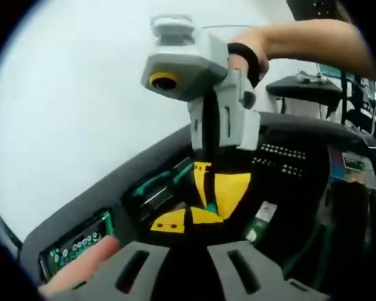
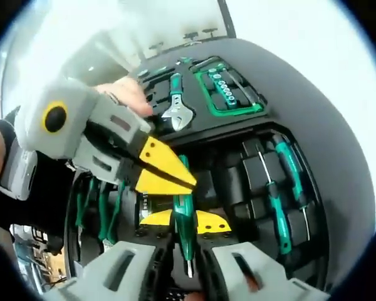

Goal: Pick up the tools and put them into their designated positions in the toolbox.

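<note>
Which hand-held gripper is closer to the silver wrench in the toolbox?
Left. In the right gripper view, the left hand-held gripper points its yellow tips just below the wrench. The right hand-held gripper sits further down, its jaws either side of the green screwdriver.

Right claw (image 2: 182,235) grips green screwdriver (image 2: 183,216) over toolbox (image 2: 338,188).

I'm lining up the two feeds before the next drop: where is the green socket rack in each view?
Left gripper view: green socket rack, lower left, at the toolbox corner.
Right gripper view: upper centre-right, right of the wrench.
Shared landmark: the toolbox's grey rim, running just outside the rack.
</note>
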`<control>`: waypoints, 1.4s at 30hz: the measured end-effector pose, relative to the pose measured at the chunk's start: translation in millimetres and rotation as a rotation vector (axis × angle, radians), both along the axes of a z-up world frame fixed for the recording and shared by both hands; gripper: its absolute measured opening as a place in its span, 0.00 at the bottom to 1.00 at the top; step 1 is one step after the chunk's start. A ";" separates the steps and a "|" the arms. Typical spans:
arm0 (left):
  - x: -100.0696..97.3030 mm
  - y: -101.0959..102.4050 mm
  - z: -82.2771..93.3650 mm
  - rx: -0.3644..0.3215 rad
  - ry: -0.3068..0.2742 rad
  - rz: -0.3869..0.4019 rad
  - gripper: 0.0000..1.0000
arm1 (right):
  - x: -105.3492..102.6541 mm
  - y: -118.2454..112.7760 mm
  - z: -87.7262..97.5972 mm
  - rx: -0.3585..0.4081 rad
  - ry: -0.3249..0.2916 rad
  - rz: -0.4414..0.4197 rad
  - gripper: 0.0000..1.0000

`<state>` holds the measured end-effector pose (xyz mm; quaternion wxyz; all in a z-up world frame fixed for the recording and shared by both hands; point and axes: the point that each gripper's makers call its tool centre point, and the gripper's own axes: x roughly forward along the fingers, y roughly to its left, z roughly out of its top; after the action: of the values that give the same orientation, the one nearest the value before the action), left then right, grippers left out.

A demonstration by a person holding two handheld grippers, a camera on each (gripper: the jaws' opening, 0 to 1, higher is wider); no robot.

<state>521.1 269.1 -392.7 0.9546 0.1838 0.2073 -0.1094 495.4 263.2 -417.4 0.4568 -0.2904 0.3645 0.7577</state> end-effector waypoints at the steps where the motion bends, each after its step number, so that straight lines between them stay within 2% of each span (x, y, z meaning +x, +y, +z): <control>1: 1.2 -0.1 0.7 0.030 -0.003 -0.002 0.03 | 0.1 -0.1 0.0 0.004 0.000 -0.005 0.09; 4: 7.7 0.1 1.4 0.116 -0.048 -0.009 0.02 | 1.5 -1.2 0.5 0.020 -0.005 -0.016 0.09; 7: 4.9 -2.7 0.7 0.183 -0.045 -0.003 0.02 | 2.1 -0.5 0.5 0.028 -0.008 -0.025 0.09; 11: 6.8 0.8 2.4 0.193 -0.043 0.008 0.02 | 5.3 1.9 0.8 0.018 -0.020 -0.028 0.09; 12: 4.6 -0.5 2.4 0.143 -0.031 0.023 0.02 | 5.0 1.7 0.3 0.007 -0.012 -0.033 0.09; 13: 3.8 -3.4 8.0 0.097 -0.052 0.026 0.02 | 4.9 1.5 -0.1 -0.008 0.006 -0.044 0.09; 14: 2.1 -3.3 10.4 0.102 -0.051 0.029 0.02 | 5.4 1.8 0.0 -0.025 0.031 -0.056 0.09; 16: 3.1 -0.3 9.1 0.169 -0.045 0.038 0.02 | 3.9 1.1 0.1 -0.054 0.114 -0.088 0.09; 21: 8.8 2.0 3.3 0.149 -0.023 0.015 0.02 | 0.1 3.5 0.2 -0.074 0.229 -0.105 0.09; 26: 5.5 2.5 11.3 0.153 -0.046 0.002 0.02 | -1.2 5.6 0.4 -0.091 0.270 -0.094 0.08; 29: 8.3 2.9 3.8 0.171 -0.013 0.018 0.02 | -1.7 5.5 0.9 -0.104 0.265 -0.062 0.08; 30: 10.1 4.3 -0.3 0.170 0.003 0.025 0.02 | 0.4 5.4 1.3 -0.108 0.257 -0.045 0.08; 31: 13.1 4.7 1.7 0.161 -0.008 0.022 0.02 | 1.4 4.4 1.3 -0.104 0.233 -0.011 0.08; 32: 14.6 4.1 1.2 0.121 0.008 0.034 0.02 | -1.1 2.4 1.5 -0.102 0.215 0.019 0.08; 33: 9.9 4.1 -3.5 0.088 0.054 0.051 0.02 | -0.7 1.4 0.9 -0.108 0.192 0.038 0.08; 35: 11.2 3.9 0.0 0.081 0.041 0.050 0.02 | -1.3 0.9 1.2 -0.133 0.161 0.042 0.09; 39: 8.9 2.2 -0.9 0.112 0.039 0.042 0.02 | 4.1 0.6 2.4 -0.096 0.014 0.115 0.10; 41: 10.0 2.3 -0.6 0.125 0.030 0.037 0.02 | 3.4 -1.0 3.0 -0.069 -0.105 0.157 0.10; 42: 10.6 2.4 -0.5 0.128 0.026 0.034 0.02 | 3.5 -5.2 1.5 -0.070 -0.187 0.193 0.11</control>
<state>531.7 271.5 -393.3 0.9398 0.2397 0.2296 -0.0819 498.9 257.9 -415.9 0.4035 -0.4093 0.3171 0.7544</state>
